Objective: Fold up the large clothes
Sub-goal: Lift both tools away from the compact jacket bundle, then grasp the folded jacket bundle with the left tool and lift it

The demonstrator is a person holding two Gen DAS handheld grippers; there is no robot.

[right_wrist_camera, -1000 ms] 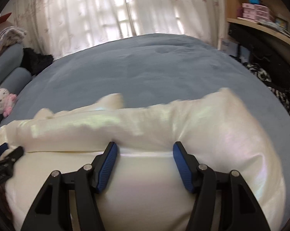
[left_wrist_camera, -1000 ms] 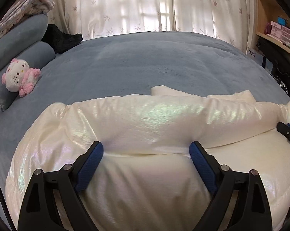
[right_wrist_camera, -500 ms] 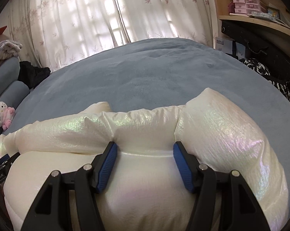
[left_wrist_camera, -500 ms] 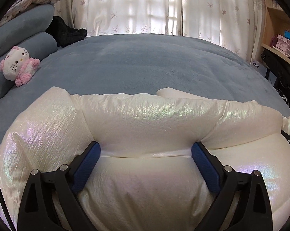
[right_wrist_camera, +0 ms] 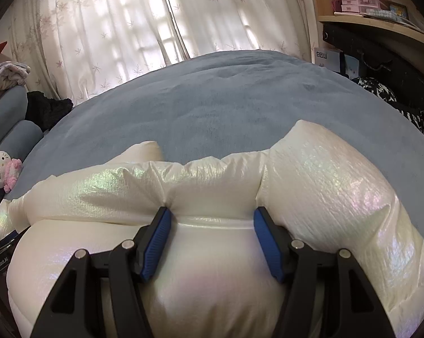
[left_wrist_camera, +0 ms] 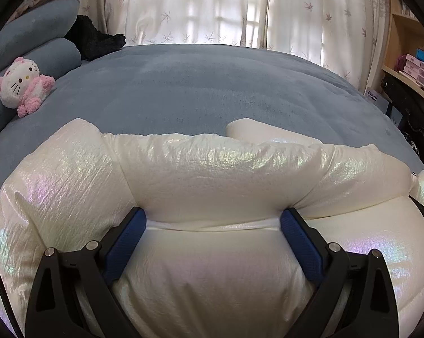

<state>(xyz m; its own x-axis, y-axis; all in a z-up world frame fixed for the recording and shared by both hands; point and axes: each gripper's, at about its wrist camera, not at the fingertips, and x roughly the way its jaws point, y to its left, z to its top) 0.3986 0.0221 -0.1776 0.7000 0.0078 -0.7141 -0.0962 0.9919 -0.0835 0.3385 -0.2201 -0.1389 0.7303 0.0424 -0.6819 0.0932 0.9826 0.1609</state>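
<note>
Grippers angle steeply down onto a puffy cream jacket lying on the blue bed. The left gripper stands spread wide, blue pads against a bulging fold between them; whether it pinches, I cannot tell. The right gripper, half spread, straddles the same roll. That padded roll runs crosswise, left to right, beyond both sets of fingertips.

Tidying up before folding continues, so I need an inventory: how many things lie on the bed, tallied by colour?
White: 1, the puffy jacket
Blue-grey: 2, the pillows
Pink and white: 1, the plush cat
Black: 1, the dark garment
Patterned: 1, the folded blanket on the pillows
Total: 6
</note>
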